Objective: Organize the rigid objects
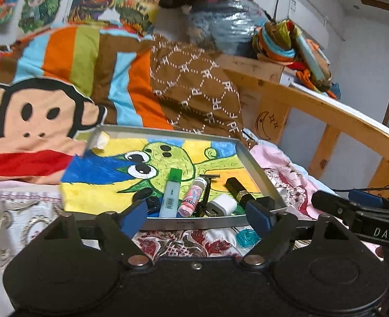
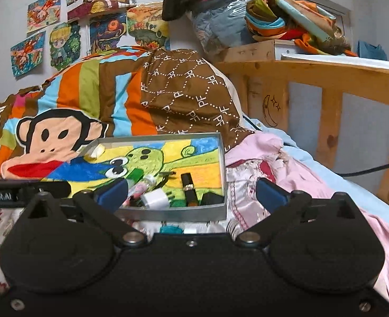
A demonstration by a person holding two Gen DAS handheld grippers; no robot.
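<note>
Grey metal tray point(image 1: 260, 169) with thin upright walls sits on the bed, and its whole floor is lined with a crayon-style drawing of a green frog-ish creature point(image 1: 165, 158) on yellow and blue. All the hard little stuff is bunched at the near end of the tray: a highlighter point(image 1: 171, 192) with a green cap and pale blue body, a pink patterned tube point(image 1: 193, 197) with a white cap, a black razor point(image 1: 207, 185) lying just beside it, a glossy white boxy charger plug point(image 1: 220, 205), and a black lipstick point(image 1: 238, 189) with a gold band. Small teal faceted thing point(image 1: 247, 237) lies outside the tray on the embroidered pink bedspread point(image 1: 287, 182), right against the near wall.

Left gripper point(image 1: 198, 212) hangs over the tray's near edge, blue pads point(image 1: 134, 216) spread wide, gripping nothing. Right gripper point(image 2: 191, 194) is the same, spread apart and empty above that near end; it's a bit blurry there.

Behind the tray there's a striped monkey-face quilt point(image 1: 35, 121) and a brown PF-print cushion point(image 1: 194, 89), soft and rumpled, plus a pale wooden bed rail point(image 1: 326, 111).
</note>
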